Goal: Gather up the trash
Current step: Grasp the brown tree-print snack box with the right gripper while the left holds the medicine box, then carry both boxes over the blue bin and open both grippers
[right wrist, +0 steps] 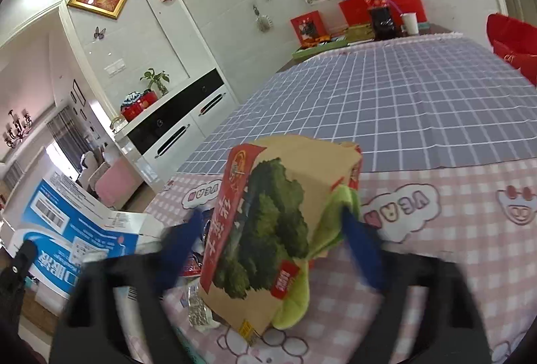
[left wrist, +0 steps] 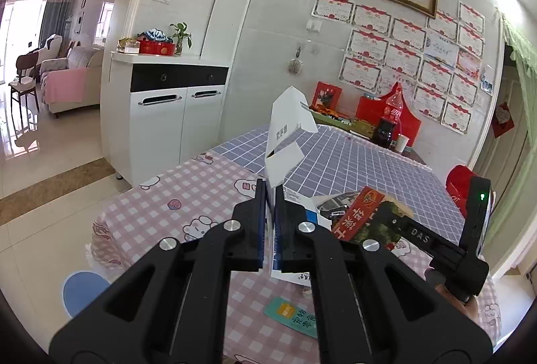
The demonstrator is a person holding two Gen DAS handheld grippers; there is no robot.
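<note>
Item: my left gripper [left wrist: 269, 196] pinched the white-and-blue carton [left wrist: 285, 142], long axis toward twelve o'clock; my right gripper [right wrist: 272, 229] spread wide, straddled the brown vegetable packet [right wrist: 268, 223].

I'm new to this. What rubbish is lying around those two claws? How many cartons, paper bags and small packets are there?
Cartons: 1, the white-and-blue carton in the left claw
Paper bags: 1, the brown paper bag between the right claw fingers
Small packets clearly seen: 2, the teal packet and the silver sachet
Total: 4
</note>
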